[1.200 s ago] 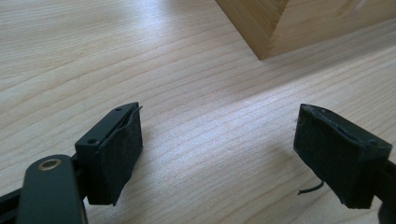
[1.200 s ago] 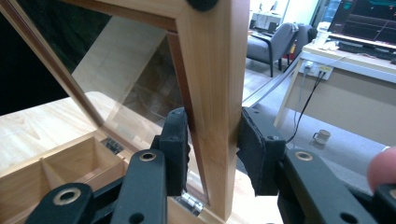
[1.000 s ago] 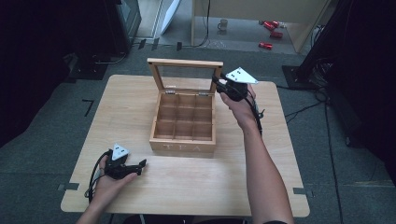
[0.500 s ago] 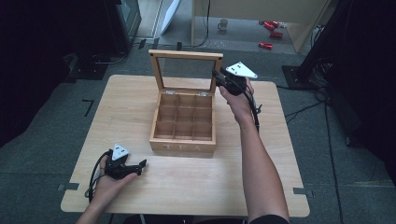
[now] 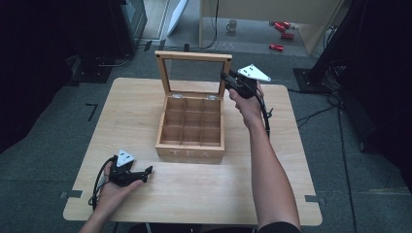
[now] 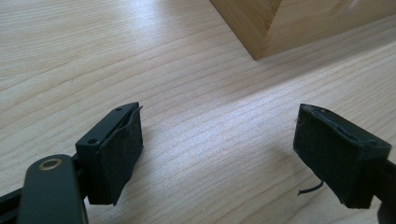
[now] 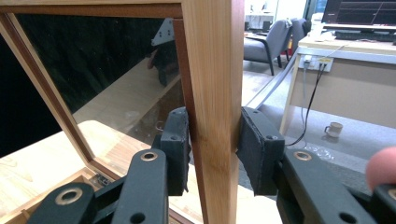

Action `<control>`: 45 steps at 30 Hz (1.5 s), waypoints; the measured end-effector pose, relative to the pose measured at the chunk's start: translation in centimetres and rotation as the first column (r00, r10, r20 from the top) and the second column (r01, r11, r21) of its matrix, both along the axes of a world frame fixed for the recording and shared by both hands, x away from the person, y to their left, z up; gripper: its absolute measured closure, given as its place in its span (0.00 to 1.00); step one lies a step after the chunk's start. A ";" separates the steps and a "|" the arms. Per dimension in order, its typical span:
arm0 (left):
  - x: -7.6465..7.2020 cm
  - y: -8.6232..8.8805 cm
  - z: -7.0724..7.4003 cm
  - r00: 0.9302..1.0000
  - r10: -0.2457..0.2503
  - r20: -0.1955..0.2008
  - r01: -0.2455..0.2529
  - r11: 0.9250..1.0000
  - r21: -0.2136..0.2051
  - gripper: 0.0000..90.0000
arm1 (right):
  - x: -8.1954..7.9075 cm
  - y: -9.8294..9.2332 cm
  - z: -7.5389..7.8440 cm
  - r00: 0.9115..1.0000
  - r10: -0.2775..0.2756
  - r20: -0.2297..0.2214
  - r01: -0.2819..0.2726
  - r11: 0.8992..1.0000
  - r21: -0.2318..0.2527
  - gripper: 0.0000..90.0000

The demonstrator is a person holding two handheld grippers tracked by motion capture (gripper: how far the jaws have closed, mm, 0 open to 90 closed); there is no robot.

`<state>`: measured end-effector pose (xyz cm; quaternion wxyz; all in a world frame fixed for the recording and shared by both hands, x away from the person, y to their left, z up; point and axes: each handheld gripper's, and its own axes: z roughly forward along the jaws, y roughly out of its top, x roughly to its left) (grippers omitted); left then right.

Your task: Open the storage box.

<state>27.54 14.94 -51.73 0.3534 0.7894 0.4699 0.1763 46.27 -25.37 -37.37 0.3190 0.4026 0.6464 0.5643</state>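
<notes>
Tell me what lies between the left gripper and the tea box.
Bare tabletop, nothing else. The high view shows the left gripper resting apart from the tea box; the left gripper view shows open wood up to the box corner.

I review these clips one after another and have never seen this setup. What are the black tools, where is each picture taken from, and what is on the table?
No robot here: a person holds a hand tool with a two-jaw claw in each hand. The wide picture comes from a fixed camera above the person's side of the wooden table. The other two come from small cameras riding on each tool, looking along its jaws.

On the table stands a wooden tea box with nine empty compartments and a glass-paned lid raised upright.

The right claw is shut on the lid's wooden frame, on its right side, as its own view shows close up. The left claw rests low over the table near the front left corner, jaws apart with bare wood between them, a corner of the box ahead.
</notes>
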 end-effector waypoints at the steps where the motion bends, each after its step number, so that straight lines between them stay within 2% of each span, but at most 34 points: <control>1: 0.0 0.0 0.0 1.000 0.000 0.000 0.000 1.000 0.000 0.18 | 0.0 0.0 0.0 1.000 0.001 -0.003 -0.001 1.000 0.004 0.72; 9: 0.0 0.0 0.0 1.000 -0.001 0.000 0.001 1.000 -0.002 0.18 | 0.2 -0.1 -0.5 1.000 0.005 -0.016 -0.004 0.999 0.039 0.70; 13: 0.0 0.0 0.0 1.000 -0.004 0.000 0.004 1.000 -0.004 0.18 | 0.6 0.0 -1.3 0.999 0.008 -0.032 -0.007 1.000 0.021 0.69; 17: 0.0 0.0 0.0 1.000 -0.008 -0.001 0.008 1.000 -0.004 0.18 | 1.0 0.1 -2.3 0.999 0.008 -0.047 -0.007 1.000 0.028 0.67; 23: 0.0 0.0 0.0 1.000 -0.013 -0.004 0.013 1.000 -0.004 0.18 | 2.1 0.4 -4.1 0.996 0.009 -0.089 -0.008 1.000 0.004 0.64; 26: 0.0 0.0 0.0 1.000 -0.014 -0.002 0.014 1.000 -0.006 0.18 | 2.6 0.4 -4.7 0.996 -0.015 -0.086 0.016 1.000 0.018 0.67; 32: 0.0 0.0 0.0 1.000 -0.016 -0.001 0.016 1.000 -0.007 0.18 | 3.4 0.5 -5.0 0.994 -0.070 -0.084 0.072 0.997 0.024 0.74; 36: 0.0 -0.1 0.0 1.000 -0.018 -0.002 0.018 1.000 -0.007 0.19 | 4.0 0.7 -5.2 0.991 -0.096 -0.092 0.100 0.994 0.041 0.74; 42: 0.0 0.0 0.0 1.000 -0.023 -0.004 0.023 1.000 -0.006 0.19 | 4.9 0.9 -5.2 0.984 -0.123 -0.126 0.131 0.990 0.059 0.75; 45: 0.0 0.0 0.0 1.000 -0.025 -0.003 0.025 1.000 -0.007 0.19 | 5.4 0.9 -5.2 0.978 -0.130 -0.162 0.145 0.986 0.080 0.74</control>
